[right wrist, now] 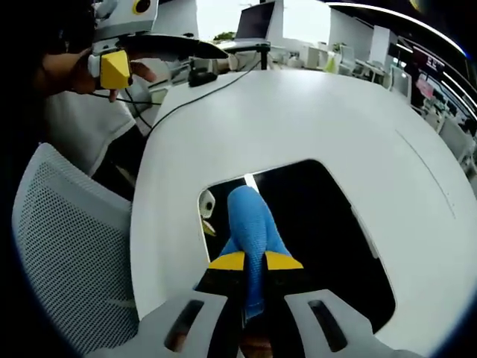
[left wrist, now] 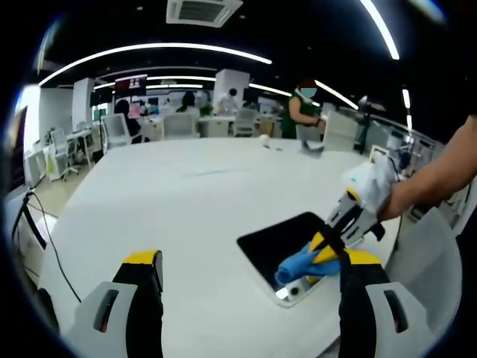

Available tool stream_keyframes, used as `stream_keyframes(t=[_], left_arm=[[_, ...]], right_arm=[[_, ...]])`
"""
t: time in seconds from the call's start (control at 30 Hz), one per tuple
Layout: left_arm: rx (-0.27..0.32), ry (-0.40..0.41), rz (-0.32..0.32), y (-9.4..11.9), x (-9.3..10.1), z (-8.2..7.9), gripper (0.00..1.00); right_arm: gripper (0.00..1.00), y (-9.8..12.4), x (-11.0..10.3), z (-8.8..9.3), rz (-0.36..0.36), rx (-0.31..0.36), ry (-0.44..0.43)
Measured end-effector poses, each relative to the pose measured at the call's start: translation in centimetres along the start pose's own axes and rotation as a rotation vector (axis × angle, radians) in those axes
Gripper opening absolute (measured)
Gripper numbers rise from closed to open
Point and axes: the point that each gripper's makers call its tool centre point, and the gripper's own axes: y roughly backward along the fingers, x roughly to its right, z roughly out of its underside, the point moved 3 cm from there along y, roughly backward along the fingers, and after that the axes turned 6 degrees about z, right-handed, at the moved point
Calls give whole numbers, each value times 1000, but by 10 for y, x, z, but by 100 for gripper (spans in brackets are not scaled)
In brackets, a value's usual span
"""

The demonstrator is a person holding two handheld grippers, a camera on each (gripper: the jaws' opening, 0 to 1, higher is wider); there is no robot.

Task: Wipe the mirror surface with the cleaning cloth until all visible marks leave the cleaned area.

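The mirror is a dark rounded rectangle lying flat near the edge of the white table. My right gripper comes in from the right, held by a gloved hand, and is shut on a blue cleaning cloth that rests on the mirror's near corner. In the right gripper view the cloth hangs from my shut right gripper onto the mirror. My left gripper is held open above the table, short of the mirror, with nothing between its jaws. It also shows as a yellow tip at the upper left.
A white mesh chair stands against the table edge beside the mirror. A black cable runs across the table's far part. Several people and office chairs are beyond the table, with small items at its far side.
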Motion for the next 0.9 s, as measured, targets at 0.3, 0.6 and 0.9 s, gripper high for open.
stream_keyframes(t=[0.3,0.6,0.9], left_arm=[[-2,1,-1,0,2,1,100],[-6,4,-7,2,-1,2,100],[-9,3,-7,2,0,1,100]], right_arm=[[2,-4,10,-3,-3,0,7],[2,-9,24,-8,-2,0,4],[2,-12,37,-11,-3,0,6]])
